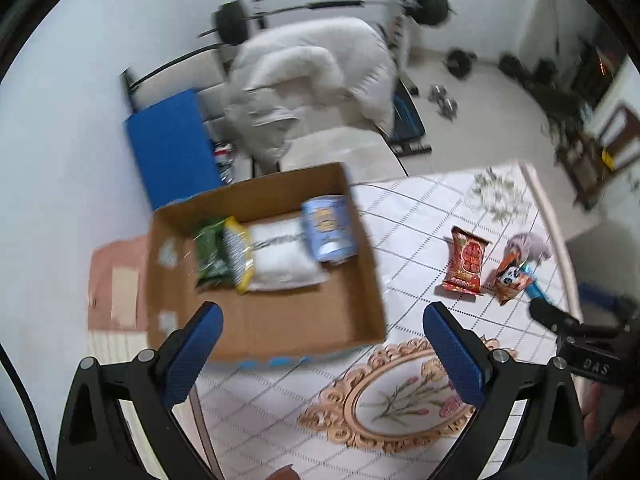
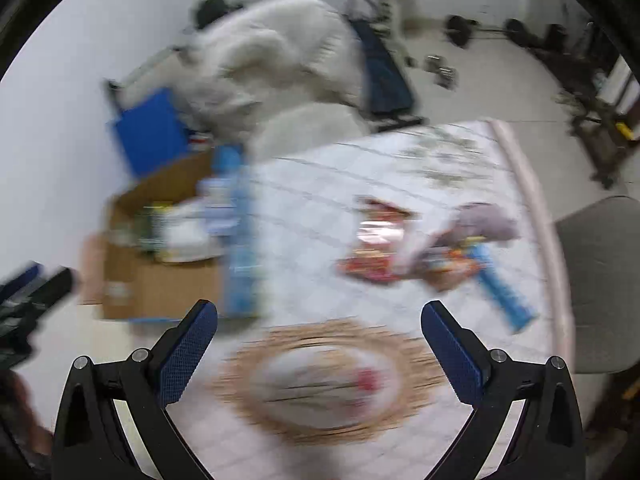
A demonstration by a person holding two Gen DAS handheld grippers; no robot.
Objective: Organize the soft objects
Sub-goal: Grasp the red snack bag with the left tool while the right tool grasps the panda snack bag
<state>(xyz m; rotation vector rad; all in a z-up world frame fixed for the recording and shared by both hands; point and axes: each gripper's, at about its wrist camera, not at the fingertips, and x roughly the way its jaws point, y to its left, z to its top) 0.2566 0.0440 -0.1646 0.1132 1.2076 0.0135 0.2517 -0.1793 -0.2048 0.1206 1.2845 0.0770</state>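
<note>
Tablecloth (image 1: 420, 216): loose snack packets (image 1: 466, 266) lie right of the cardboard box (image 1: 280, 320), nearer the wide-open, empty right gripper (image 2: 320, 344).

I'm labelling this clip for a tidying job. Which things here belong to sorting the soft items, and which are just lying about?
Part of the job:
cardboard box
green packet
white pouch
blue packet
red packet
panda packet
grey soft toy

Just lying about:
white jacket
barbell
blue board
</note>
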